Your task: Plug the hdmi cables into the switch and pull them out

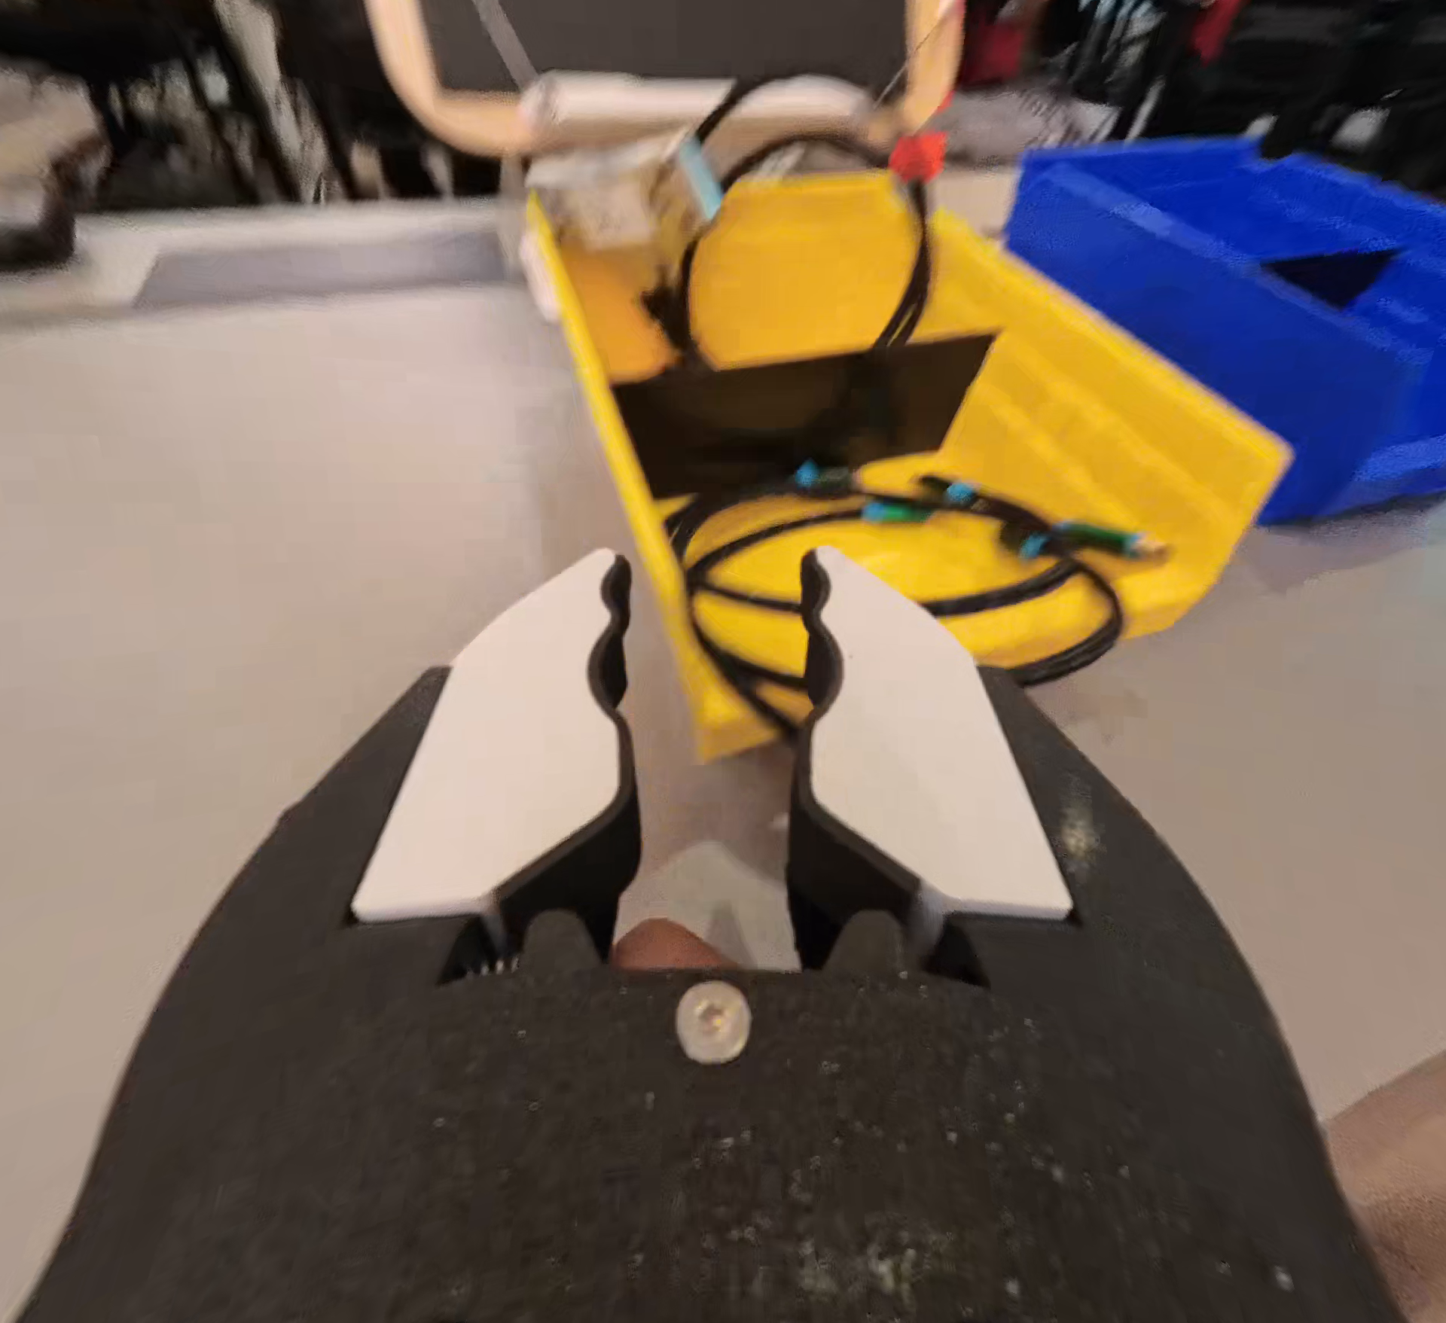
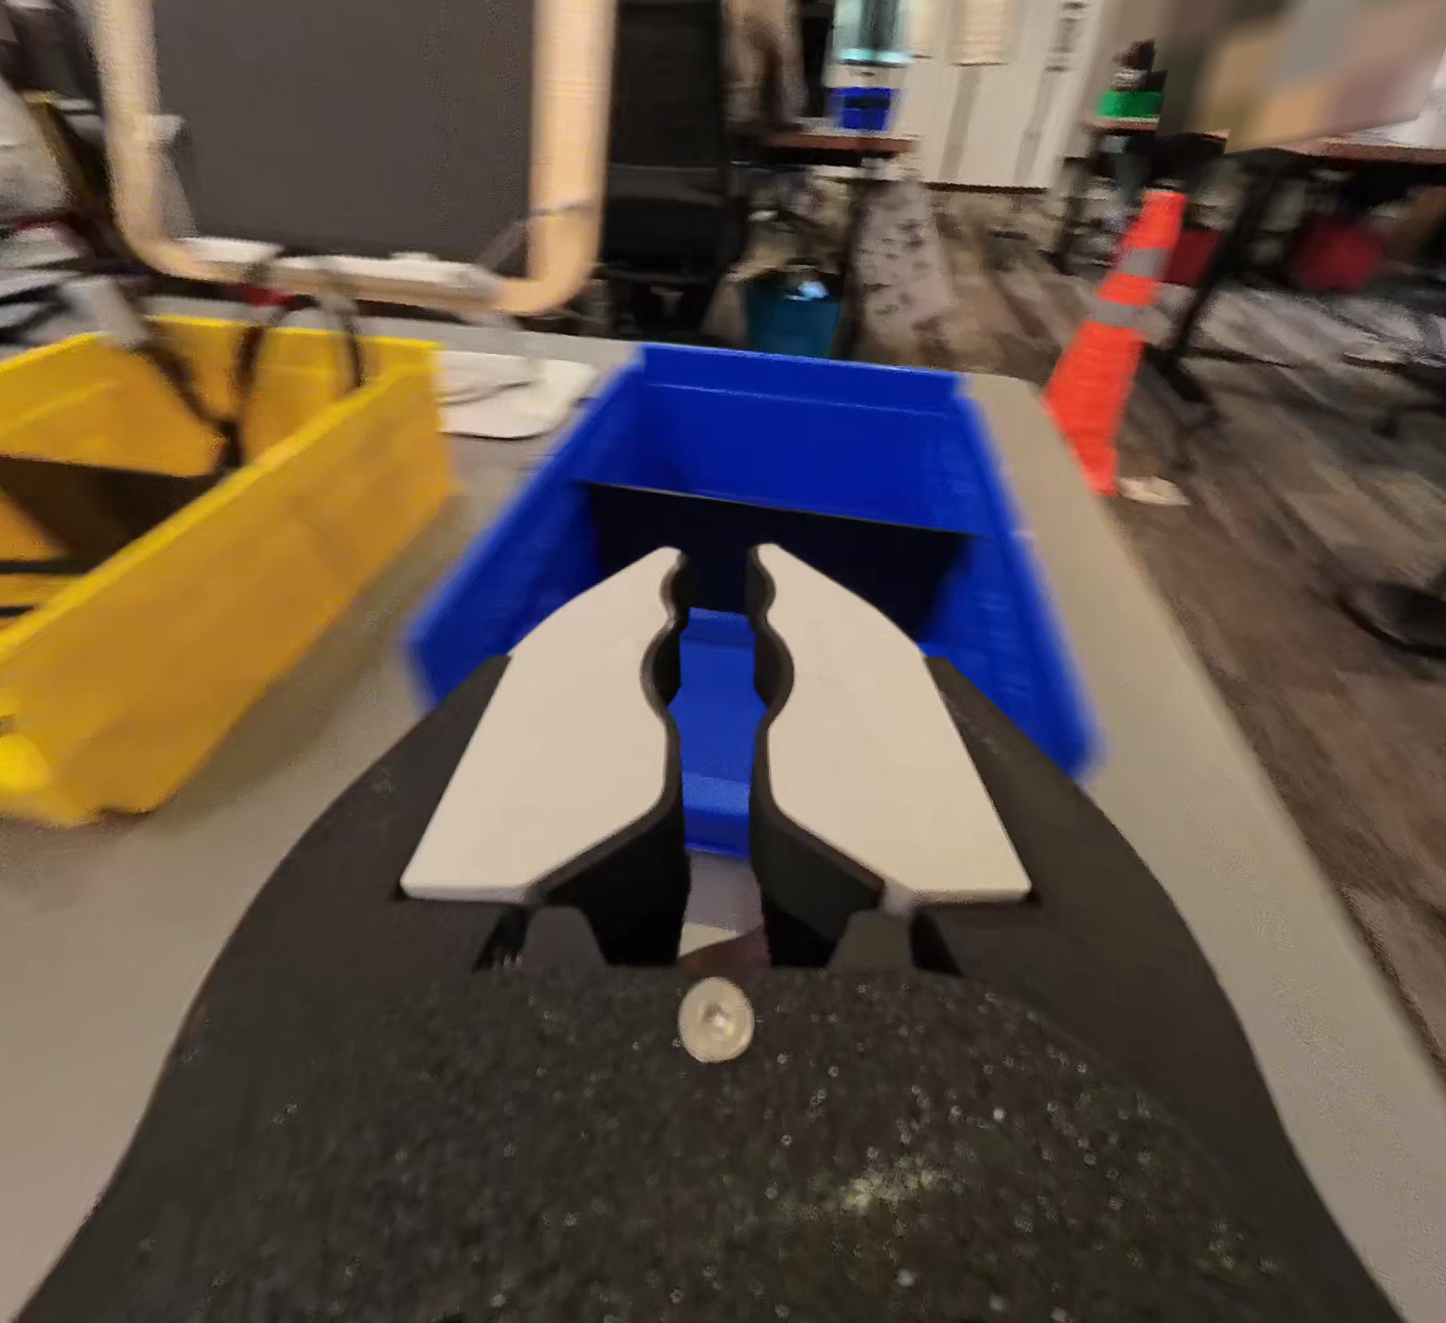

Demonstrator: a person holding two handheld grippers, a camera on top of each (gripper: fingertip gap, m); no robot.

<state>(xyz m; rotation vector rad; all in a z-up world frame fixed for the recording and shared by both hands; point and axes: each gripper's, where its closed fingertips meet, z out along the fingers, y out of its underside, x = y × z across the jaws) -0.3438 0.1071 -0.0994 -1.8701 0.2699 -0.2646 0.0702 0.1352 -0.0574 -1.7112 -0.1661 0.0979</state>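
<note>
A: Where are the cables?

B: The coiled black HDMI cables with blue-green plug ends lie in the front compartment of the yellow plastic bin, which rests on the grey tabletop. The plugs point roughly rightward, fanned out in a row just in front of the black divider plate. I can't make out the switch itself.

A: Which tool is closer?

B: I judge the left gripper. The coil sits just ahead of it and a little to its right, partly behind its right finger. Its jaws are spread and hold nothing.

A: And the other one?

B: The right gripper faces the blue plastic bin, whose visible part looks empty, with the yellow bin off to its left. Its jaws are parted by a narrow gap, gripping nothing.

A: So the reach?

B: Probably forward and rightward for the left, meeting a plug across its long axis.
</note>
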